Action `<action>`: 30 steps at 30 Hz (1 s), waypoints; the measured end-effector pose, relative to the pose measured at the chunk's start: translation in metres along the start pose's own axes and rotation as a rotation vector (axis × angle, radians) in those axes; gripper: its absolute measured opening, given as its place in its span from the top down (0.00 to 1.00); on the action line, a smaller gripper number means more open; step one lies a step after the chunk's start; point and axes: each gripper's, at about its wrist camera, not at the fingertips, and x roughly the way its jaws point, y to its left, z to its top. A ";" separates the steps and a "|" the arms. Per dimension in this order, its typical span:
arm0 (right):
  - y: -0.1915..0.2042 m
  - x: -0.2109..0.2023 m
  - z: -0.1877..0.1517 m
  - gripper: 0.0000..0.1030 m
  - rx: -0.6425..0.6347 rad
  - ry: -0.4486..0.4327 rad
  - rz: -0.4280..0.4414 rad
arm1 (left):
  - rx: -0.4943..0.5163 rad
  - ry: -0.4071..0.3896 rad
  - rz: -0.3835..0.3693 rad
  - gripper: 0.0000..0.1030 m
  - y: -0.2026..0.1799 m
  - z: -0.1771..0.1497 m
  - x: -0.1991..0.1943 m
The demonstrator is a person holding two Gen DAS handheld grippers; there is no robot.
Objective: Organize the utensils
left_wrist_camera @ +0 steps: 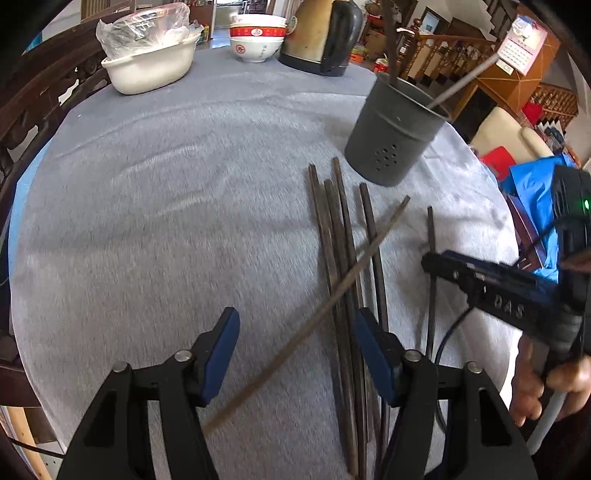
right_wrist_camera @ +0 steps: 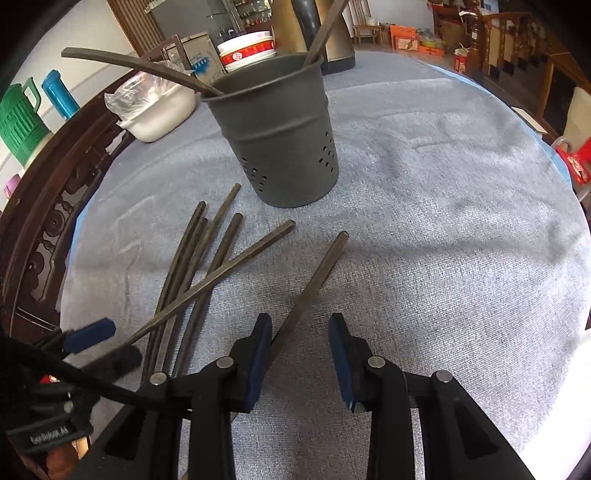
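Only the right wrist view shows the green jug (right_wrist_camera: 18, 125), perhaps plastic

I'm in a lived-in home: stacked red-and-white porcelain bowls (left_wrist_camera: 257, 38), a steel electric kettle (left_wrist_camera: 320, 35), a wooden stair banister (left_wrist_camera: 448, 50), a wall calendar (left_wrist_camera: 521, 44).

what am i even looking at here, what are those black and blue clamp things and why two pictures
Those clamps are hand-held grippers, one in each of a person's hands, with a camera on each looking forward along its fingers. One picture is from the left gripper, the other from the right gripper. Both are open and hold nothing. On the grey cloth lie loose dark chopsticks, one apart from the pile. Behind stands a grey holder with two chopsticks already in it, plus bowls and a kettle.
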 end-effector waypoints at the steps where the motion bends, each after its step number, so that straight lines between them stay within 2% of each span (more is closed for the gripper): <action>1: 0.001 0.000 -0.001 0.66 -0.002 -0.007 -0.005 | 0.003 0.005 0.000 0.54 0.000 -0.001 0.002; 5: 0.002 -0.003 -0.005 0.66 -0.011 -0.032 -0.010 | -0.013 0.015 -0.028 0.69 0.000 -0.007 0.002; 7: 0.001 -0.003 -0.007 0.66 -0.010 -0.046 0.004 | -0.011 0.026 -0.029 0.84 -0.001 -0.009 0.001; 9: -0.002 -0.004 -0.008 0.66 -0.013 -0.057 0.017 | -0.011 0.040 -0.037 0.91 -0.002 -0.012 0.001; 19: -0.003 -0.007 -0.014 0.66 -0.035 -0.108 0.042 | 0.002 0.045 -0.006 0.93 -0.007 -0.037 -0.012; 23: -0.007 -0.011 -0.018 0.66 -0.038 -0.117 0.055 | -0.004 0.037 0.040 0.93 -0.001 -0.036 -0.020; 26: -0.007 -0.010 -0.017 0.66 -0.037 -0.115 0.064 | -0.021 0.028 0.069 0.88 0.008 -0.021 -0.022; 27: -0.008 -0.010 -0.017 0.66 -0.037 -0.115 0.066 | -0.034 0.026 0.061 0.84 0.012 -0.014 -0.021; 28: -0.008 -0.010 -0.017 0.66 -0.037 -0.115 0.068 | -0.047 0.025 0.058 0.76 0.017 -0.004 -0.018; 30: -0.009 -0.010 -0.017 0.66 -0.036 -0.116 0.072 | -0.058 0.029 0.077 0.68 0.020 0.014 -0.010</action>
